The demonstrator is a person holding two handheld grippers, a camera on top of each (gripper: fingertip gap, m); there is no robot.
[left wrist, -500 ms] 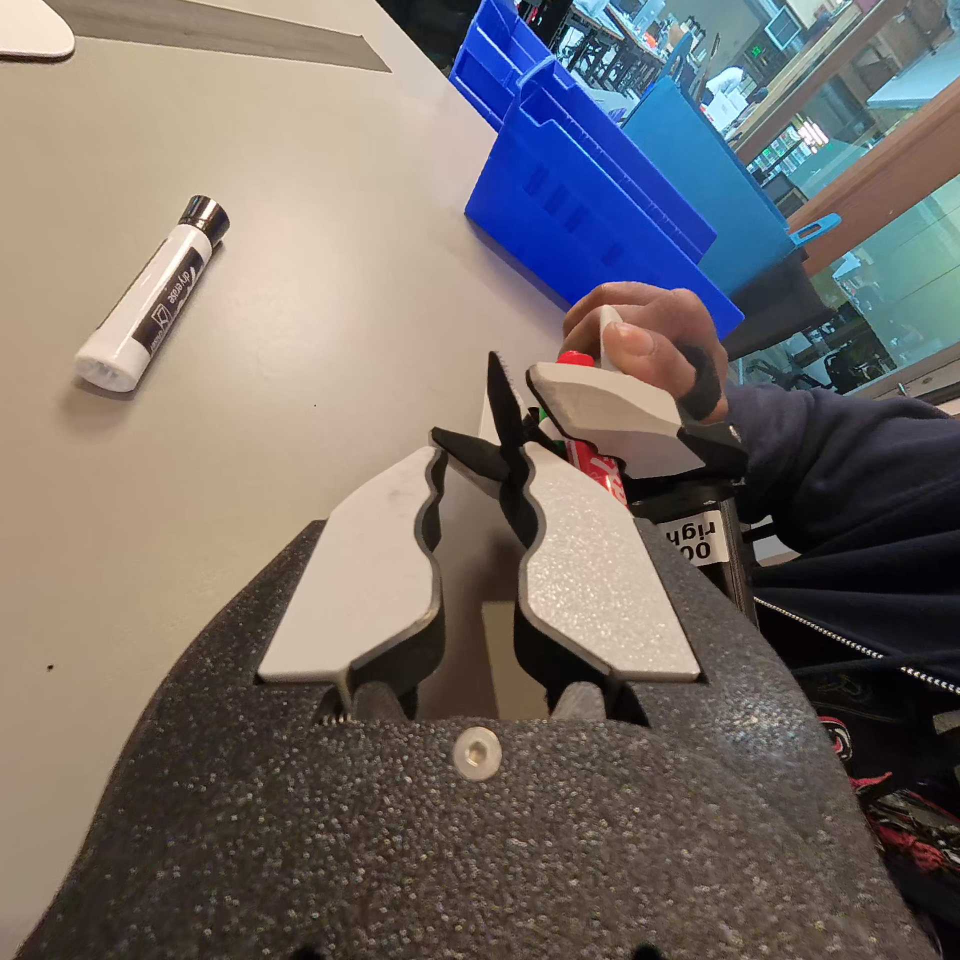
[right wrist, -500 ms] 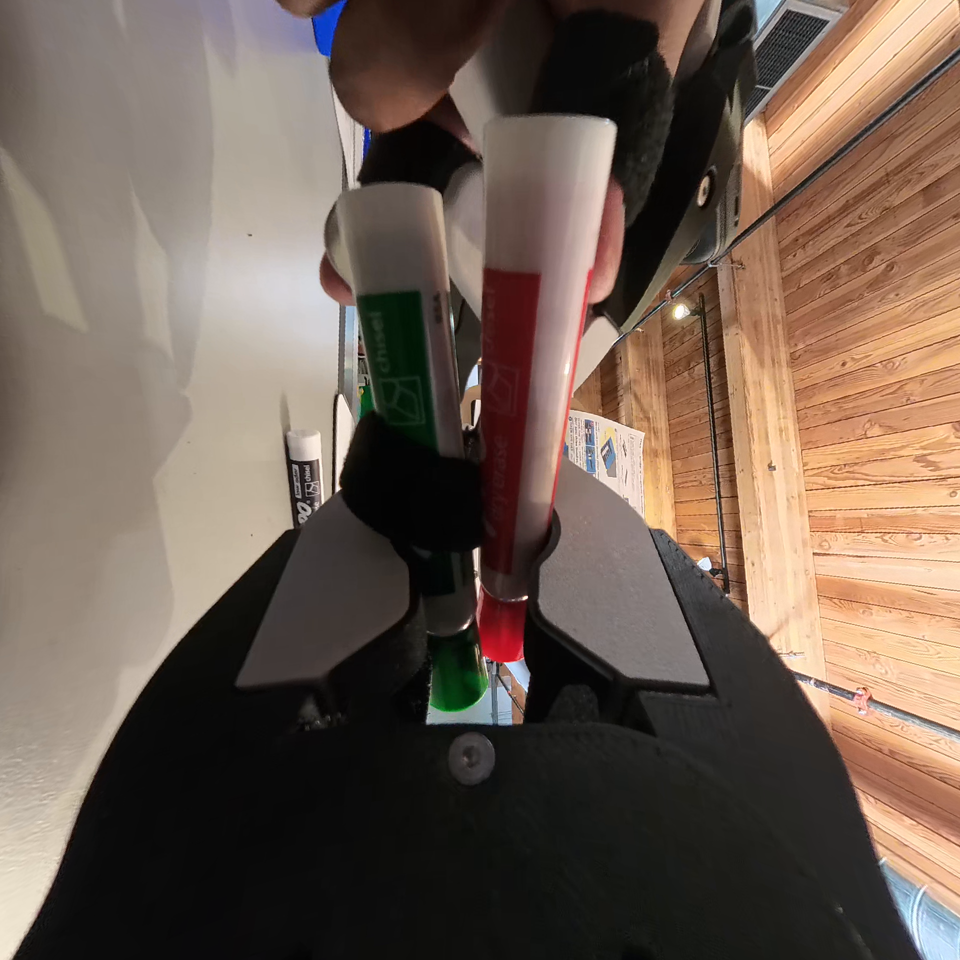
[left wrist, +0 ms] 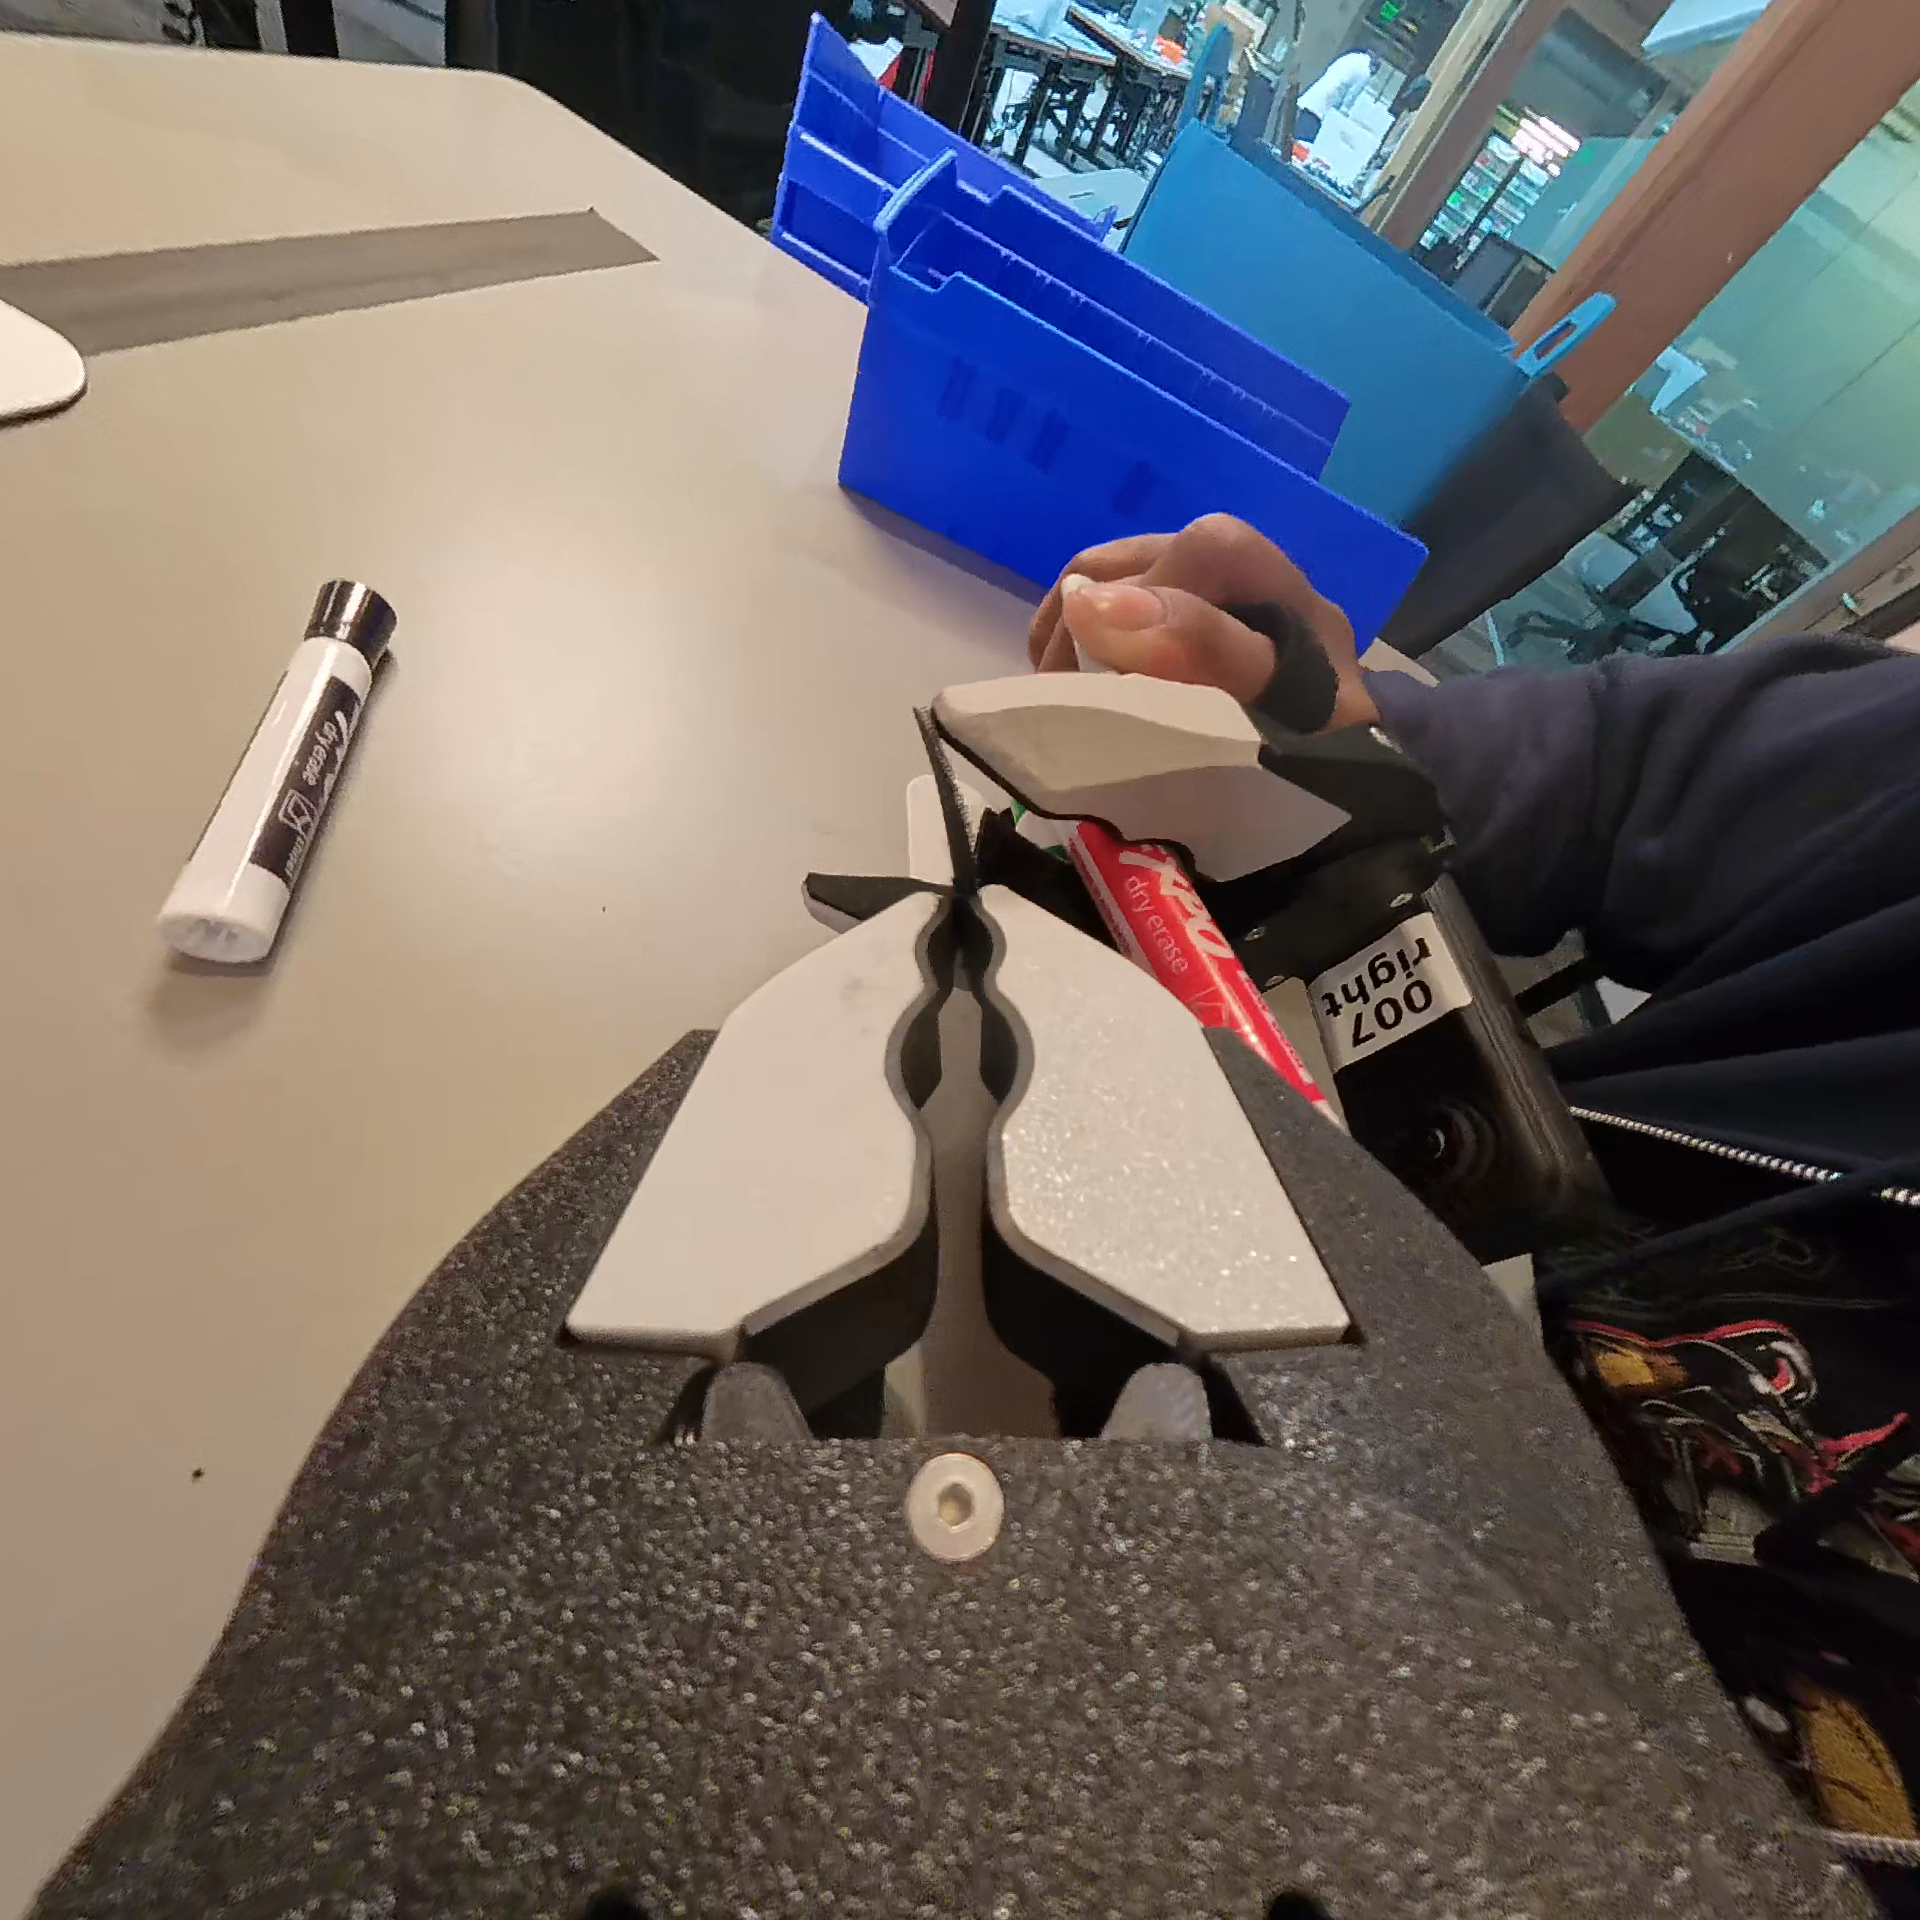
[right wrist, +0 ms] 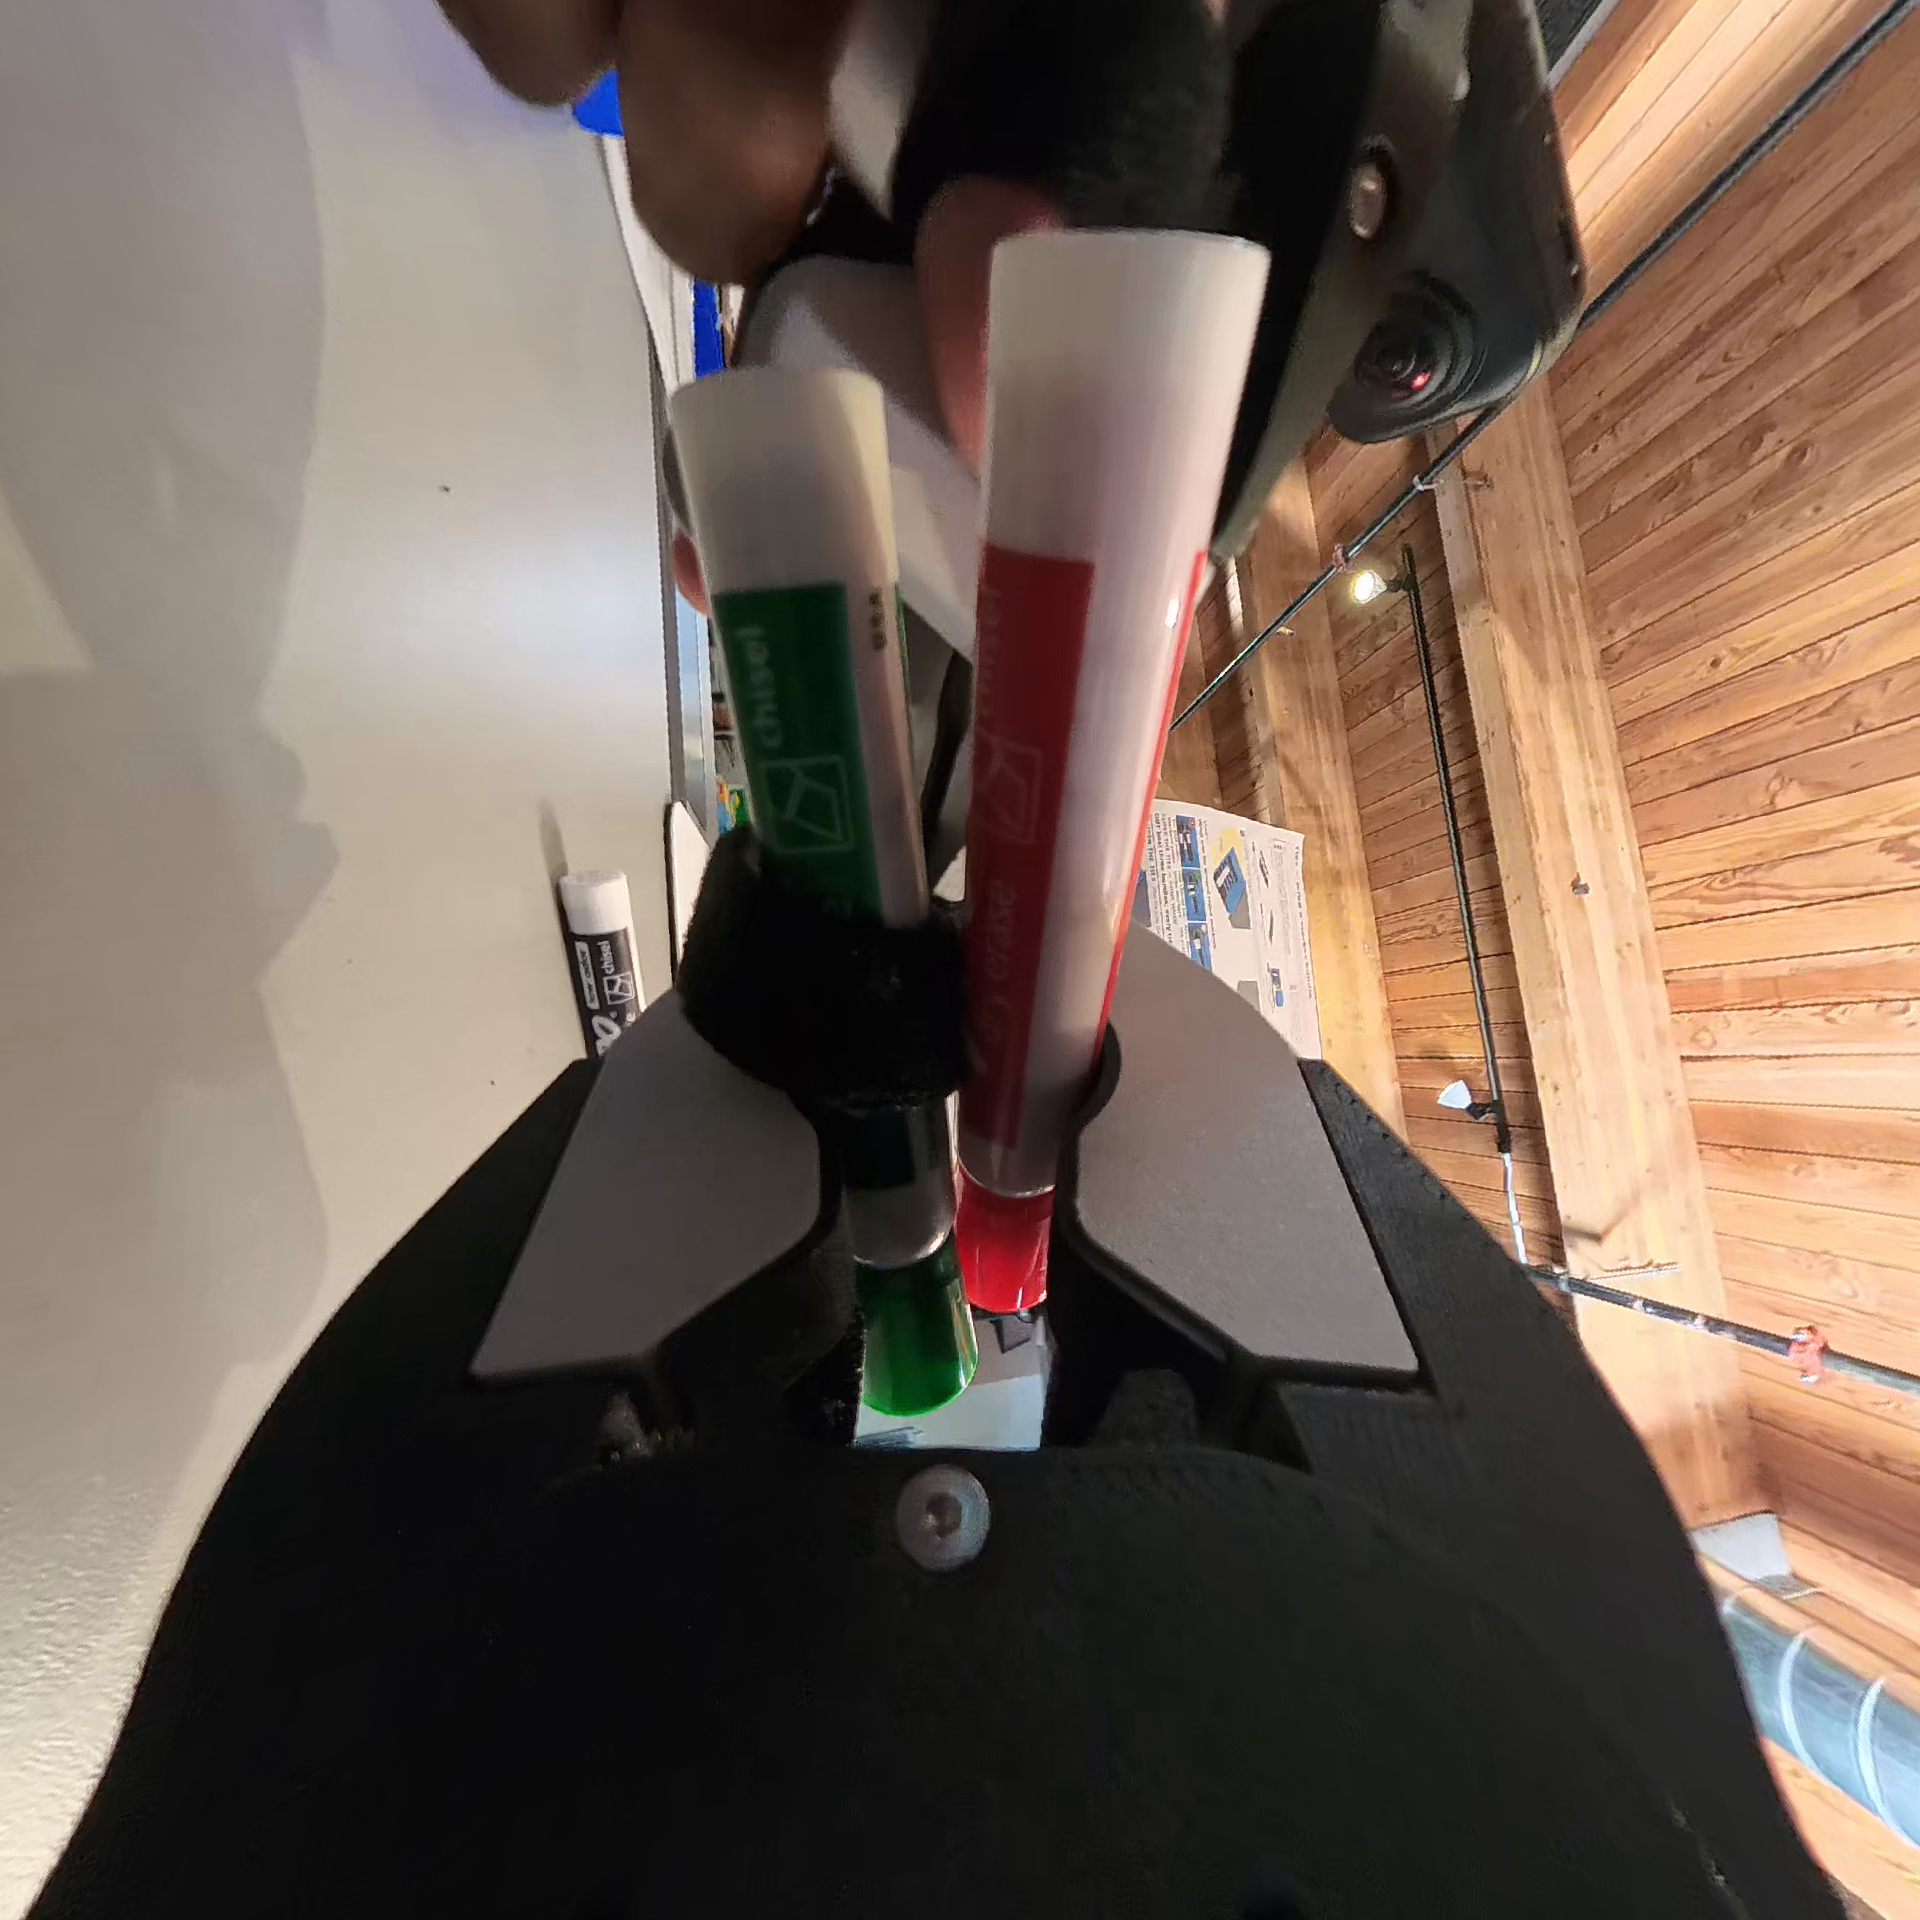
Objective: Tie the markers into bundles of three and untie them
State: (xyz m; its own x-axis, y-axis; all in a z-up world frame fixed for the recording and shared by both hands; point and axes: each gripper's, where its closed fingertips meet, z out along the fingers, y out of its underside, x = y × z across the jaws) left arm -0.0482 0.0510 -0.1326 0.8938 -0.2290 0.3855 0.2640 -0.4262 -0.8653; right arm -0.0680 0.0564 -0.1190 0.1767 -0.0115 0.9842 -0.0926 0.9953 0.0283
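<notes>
My right gripper (right wrist: 935, 1023) is shut on a green marker (right wrist: 805, 686) and a red marker (right wrist: 1081, 665), caps toward the camera. A black strap (right wrist: 831, 997) wraps the green marker beside the red one. In the left wrist view my left gripper (left wrist: 961, 909) is shut on the loose end of the black strap (left wrist: 940, 810), just in front of the right gripper (left wrist: 1101, 748). The red marker (left wrist: 1174, 956) shows under the right gripper's finger. A black marker (left wrist: 275, 779) lies alone on the table to the left, and also shows in the right wrist view (right wrist: 608, 956).
A person's hand (left wrist: 1184, 613) rests at the far ends of the held markers. Blue bins (left wrist: 1091, 416) stand on the grey table (left wrist: 582, 582) behind the grippers. A dark sleeve (left wrist: 1662, 810) fills the right side. A white flat object (left wrist: 31, 374) lies at the far left. Less than 4 cm separates the two grippers' tips.
My left gripper's fingers have gone from apart to shut on the strap end. The right gripper still holds the green and red markers.
</notes>
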